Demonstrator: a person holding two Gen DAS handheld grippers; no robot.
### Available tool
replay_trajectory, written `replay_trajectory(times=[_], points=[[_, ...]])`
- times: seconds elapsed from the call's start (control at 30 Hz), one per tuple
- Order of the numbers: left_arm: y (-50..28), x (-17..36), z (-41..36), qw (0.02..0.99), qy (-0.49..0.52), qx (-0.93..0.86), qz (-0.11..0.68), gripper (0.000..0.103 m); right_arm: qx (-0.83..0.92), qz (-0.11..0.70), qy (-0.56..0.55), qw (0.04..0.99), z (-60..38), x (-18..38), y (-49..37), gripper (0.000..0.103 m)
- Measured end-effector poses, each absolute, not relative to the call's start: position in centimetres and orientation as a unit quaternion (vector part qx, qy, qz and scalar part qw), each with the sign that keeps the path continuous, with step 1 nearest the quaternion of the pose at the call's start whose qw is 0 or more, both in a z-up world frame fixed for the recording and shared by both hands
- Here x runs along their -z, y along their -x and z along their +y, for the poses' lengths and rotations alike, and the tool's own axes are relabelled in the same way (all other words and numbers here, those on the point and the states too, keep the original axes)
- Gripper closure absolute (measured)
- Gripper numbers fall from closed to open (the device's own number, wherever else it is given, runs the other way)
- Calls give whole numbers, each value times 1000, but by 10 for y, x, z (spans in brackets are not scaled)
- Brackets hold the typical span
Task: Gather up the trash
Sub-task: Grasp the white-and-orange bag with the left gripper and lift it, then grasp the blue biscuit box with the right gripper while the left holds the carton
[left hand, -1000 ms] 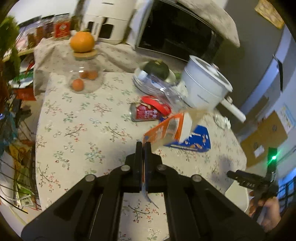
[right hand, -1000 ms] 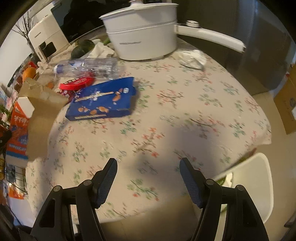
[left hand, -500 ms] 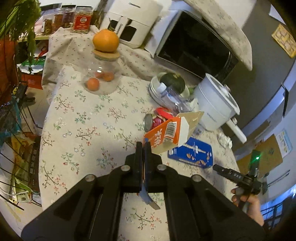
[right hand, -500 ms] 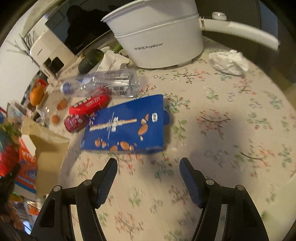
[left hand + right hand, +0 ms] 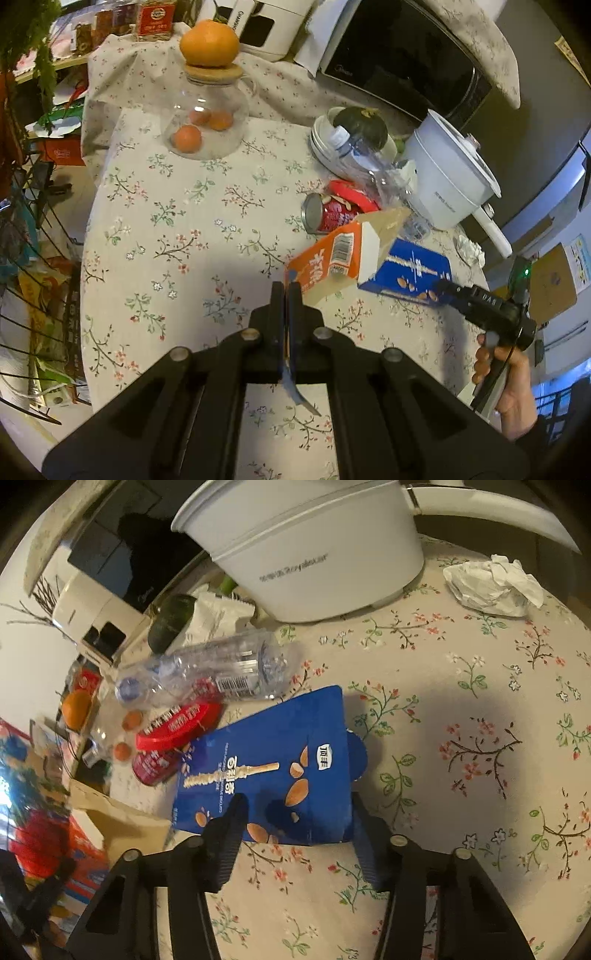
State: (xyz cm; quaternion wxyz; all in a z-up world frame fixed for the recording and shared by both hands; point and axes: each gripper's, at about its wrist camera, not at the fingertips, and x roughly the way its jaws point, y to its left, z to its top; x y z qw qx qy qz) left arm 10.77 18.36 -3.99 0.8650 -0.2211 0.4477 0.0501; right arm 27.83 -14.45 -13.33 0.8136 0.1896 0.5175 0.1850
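**Nearest.** Left hand-held gripper (image 5: 286, 291): pressed together, pinching a flap of one orange carton (image 5: 332, 258), carried tilted above the desk (image 5: 166, 240). Right hand-held gripper (image 5: 295, 801), in a person's hand (image 5: 506, 380): half spread, jaws having just closed further, straddling the near end of one blue snack box (image 5: 273, 760). Left finger over the box face, right finger at its edge; no firm squeeze discernible.

**Middle.** Lying flat on the desk, that blue box. Just beyond it, touching or overlapping:
- one red can (image 5: 332, 216) on its side
- one red lid (image 5: 177, 725)
- one crushed clear bottle (image 5: 221, 668)

Well apart to the right, one crumpled tissue (image 5: 491, 583).

**Far.** One white pot (image 5: 314, 554) with a long handle. One stack of bowls (image 5: 321, 144) holding one dark green squash (image 5: 360, 125). One glass jar (image 5: 207, 122) containing three small fruits (image 5: 187, 138), with one orange (image 5: 209, 43) on its cork lid.

**Surface and room.** Floral cloth over the desk. Behind, one microwave (image 5: 399, 62) and one white appliance (image 5: 258, 26). At the left, a wire rack (image 5: 29, 258) stuffed with packets.
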Motion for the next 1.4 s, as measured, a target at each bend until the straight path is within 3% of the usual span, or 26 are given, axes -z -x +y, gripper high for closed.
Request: replay_trajectory(times=[0.3, 0.47, 0.53, 0.9, 1.4], points=[[-107, 45, 175, 857, 216, -35, 467, 100, -232, 495, -204, 812, -146, 107, -263, 72], [-106, 44, 172, 859, 212, -32, 466, 100, -284, 498, -212, 792, -127, 101, -256, 92], [-104, 44, 174, 857, 220, -32, 464, 100, -296, 498, -207, 789, -119, 100, -252, 94], [-96, 34, 173, 866, 230, -24, 444, 101, -290, 467, -179, 816, -121, 55, -217, 101], [-85, 24, 138, 876, 209, 17, 434, 101, -252, 440, -149, 849, -186, 16, -151, 101]])
